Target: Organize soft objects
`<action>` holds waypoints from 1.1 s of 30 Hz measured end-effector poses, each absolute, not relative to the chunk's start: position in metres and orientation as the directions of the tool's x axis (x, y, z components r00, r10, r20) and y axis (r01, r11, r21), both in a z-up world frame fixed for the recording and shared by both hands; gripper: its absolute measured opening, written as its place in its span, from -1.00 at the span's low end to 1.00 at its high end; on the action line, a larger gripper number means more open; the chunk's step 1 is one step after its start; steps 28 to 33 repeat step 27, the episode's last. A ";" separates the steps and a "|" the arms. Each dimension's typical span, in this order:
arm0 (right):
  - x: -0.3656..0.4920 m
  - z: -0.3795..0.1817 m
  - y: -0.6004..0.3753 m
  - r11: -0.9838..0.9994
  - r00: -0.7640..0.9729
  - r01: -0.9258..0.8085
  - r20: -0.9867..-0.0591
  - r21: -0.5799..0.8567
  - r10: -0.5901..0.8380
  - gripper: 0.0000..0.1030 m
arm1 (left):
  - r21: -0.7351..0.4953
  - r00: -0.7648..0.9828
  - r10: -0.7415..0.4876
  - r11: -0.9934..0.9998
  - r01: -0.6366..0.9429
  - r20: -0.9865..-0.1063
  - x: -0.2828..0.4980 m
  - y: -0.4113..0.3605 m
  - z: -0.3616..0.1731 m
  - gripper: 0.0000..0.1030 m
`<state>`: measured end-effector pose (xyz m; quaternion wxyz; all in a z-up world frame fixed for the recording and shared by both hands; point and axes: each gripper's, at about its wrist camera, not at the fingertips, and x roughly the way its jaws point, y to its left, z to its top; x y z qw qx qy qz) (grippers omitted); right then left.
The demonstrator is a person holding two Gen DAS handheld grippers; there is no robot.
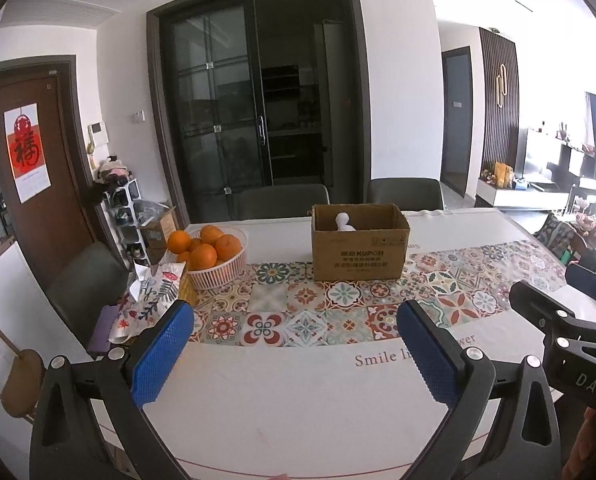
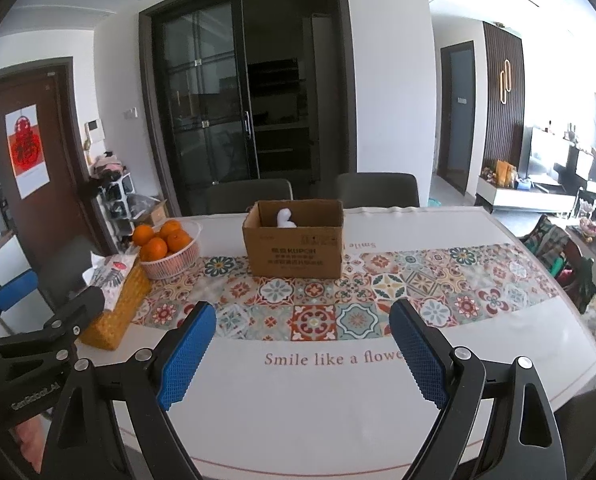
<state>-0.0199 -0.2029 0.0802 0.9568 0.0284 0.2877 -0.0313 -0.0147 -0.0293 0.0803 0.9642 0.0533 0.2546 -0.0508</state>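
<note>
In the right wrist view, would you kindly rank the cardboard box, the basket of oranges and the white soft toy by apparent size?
1. cardboard box
2. basket of oranges
3. white soft toy, partly hidden inside the box, so its full size is unsure.

The cardboard box [image 2: 295, 250] reads "KUPON" on its front. The tablecloth [image 2: 330, 392] near the table's front edge reads "Smile like a flowe", cut off. The door poster [image 1: 26, 151] bears "福". One gripper body [image 1: 582, 368] shows "DAS".
</note>
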 end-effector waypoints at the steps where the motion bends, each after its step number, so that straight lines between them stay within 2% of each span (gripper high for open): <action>1: -0.022 0.080 -0.203 0.997 0.834 0.075 -0.551 0.033 -0.045 0.74 | 0.077 0.865 -0.070 0.989 0.125 -0.497 -0.016 -0.029 0.080 1.00; 33: -0.036 0.086 -0.208 0.997 0.843 0.071 -0.536 0.037 -0.040 0.74 | 0.074 0.873 -0.072 0.990 0.122 -0.482 -0.032 -0.035 0.085 1.00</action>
